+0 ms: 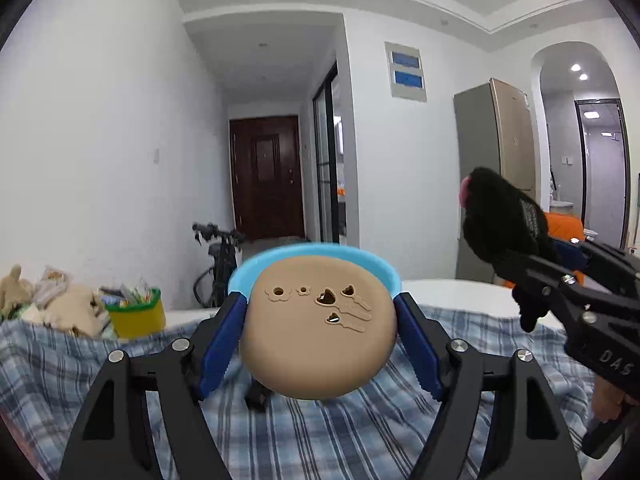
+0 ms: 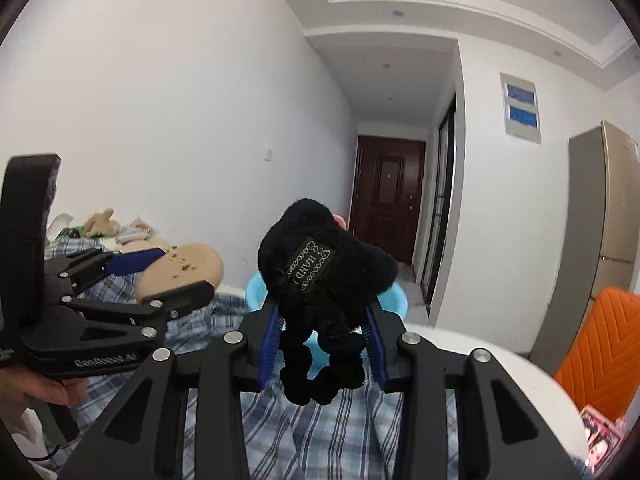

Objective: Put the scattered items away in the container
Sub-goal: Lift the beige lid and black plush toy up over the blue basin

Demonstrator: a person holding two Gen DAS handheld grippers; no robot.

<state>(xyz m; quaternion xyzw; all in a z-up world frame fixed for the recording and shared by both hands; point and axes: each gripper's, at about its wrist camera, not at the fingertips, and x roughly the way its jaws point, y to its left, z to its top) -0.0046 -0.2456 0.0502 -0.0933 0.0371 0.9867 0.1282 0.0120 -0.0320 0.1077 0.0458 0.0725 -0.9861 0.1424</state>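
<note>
My left gripper (image 1: 320, 300) is shut on a tan round pad (image 1: 316, 352) with small cut-out shapes, its blue pads pressing on both sides. Right behind the pad stands a light blue bowl (image 1: 320, 256). At the right of this view my right gripper (image 1: 536, 268) holds a black plush toy (image 1: 500, 220) up in the air. In the right wrist view, the right gripper (image 2: 322, 314) is shut on the black plush toy (image 2: 320, 248), whose limbs hang between the fingers. The blue bowl (image 2: 256, 292) sits partly hidden behind it. The left gripper (image 2: 176, 276) with the tan pad (image 2: 200, 260) is on the left.
A blue plaid cloth (image 1: 320, 440) covers the white table (image 1: 452, 296). At the back left are a yellow and green cup (image 1: 136, 312) full of packets and beige plush toys (image 1: 76, 308). An orange chair (image 2: 604, 344) and a magazine (image 2: 600, 436) are at the right.
</note>
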